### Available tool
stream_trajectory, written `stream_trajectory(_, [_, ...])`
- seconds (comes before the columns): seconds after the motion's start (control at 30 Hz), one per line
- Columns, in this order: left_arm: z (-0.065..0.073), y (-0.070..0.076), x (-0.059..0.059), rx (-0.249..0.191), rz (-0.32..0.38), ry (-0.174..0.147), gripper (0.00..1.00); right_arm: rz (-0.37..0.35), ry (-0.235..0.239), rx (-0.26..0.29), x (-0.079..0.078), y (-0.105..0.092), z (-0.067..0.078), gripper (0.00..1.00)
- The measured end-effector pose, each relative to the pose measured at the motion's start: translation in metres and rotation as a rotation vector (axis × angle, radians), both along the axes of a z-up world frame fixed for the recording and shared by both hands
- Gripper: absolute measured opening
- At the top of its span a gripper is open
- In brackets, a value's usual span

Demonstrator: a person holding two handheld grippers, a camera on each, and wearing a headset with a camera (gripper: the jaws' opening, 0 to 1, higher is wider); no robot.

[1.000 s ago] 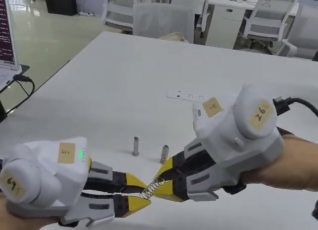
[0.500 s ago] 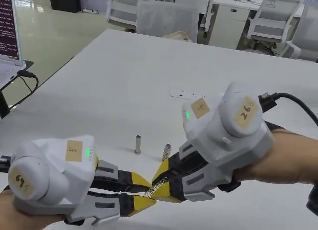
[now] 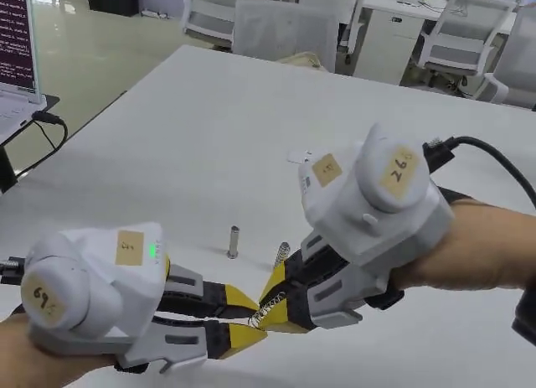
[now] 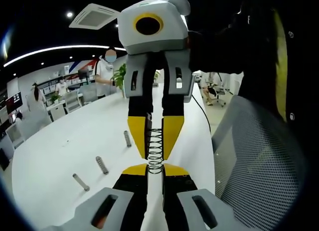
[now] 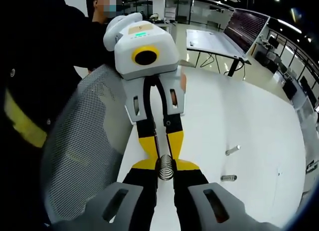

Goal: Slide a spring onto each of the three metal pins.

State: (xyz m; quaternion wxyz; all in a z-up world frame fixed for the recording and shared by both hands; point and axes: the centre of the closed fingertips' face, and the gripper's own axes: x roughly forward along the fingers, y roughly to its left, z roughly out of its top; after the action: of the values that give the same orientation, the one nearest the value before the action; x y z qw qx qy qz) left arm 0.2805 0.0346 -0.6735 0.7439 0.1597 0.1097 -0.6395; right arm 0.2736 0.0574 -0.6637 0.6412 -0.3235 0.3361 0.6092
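While you have it pinched from both ends, the thin silvery wire coil spring (image 4: 155,147) hangs in the air above the white tabletop (image 3: 209,137), nearer to you than the pins, bridging the two tongs. Your left gripper (image 4: 155,170) has its yellow-tipped jaws drawn almost together, nipping one end of the spring. Your right gripper (image 5: 165,166) is likewise nearly closed on the other end, with no more gap than the spring's own width. Neither holds anything else.

Beyond the tips, a short bare grey metal pin (image 3: 234,241) stands upright, and just beside it a second pin (image 3: 282,256) already wears a spring. In the left gripper view a third upright piece (image 4: 127,138) in the row looks coiled too, though it is too small to be sure.

Expect the spring to weigh next to nothing and to give readily along its length. It will probably bow sideways if you push the ends together, and the smooth wire may slip or flick out from hard jaws. I judge the safest hold is one tong across the middle or upper coils, squeezed only lightly so the turns are not crushed. That leaves the lower end open and free. Then let the other tong go and line the spring's axis up with the bare pin.
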Motion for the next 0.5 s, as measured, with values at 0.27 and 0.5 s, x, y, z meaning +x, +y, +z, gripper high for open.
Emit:
stream_trajectory(0.27, [-0.001, 0.007, 0.007, 0.001, 0.042, 0.021, 0.08, 0.051, -0.008, -0.048, 0.006, 0.005, 0.007, 0.08])
stream_trajectory(0.5, [0.000, 0.017, 0.009, -0.006, 0.077, 0.030, 0.10, 0.081, -0.021, -0.078, 0.015, 0.009, 0.011, 0.08])
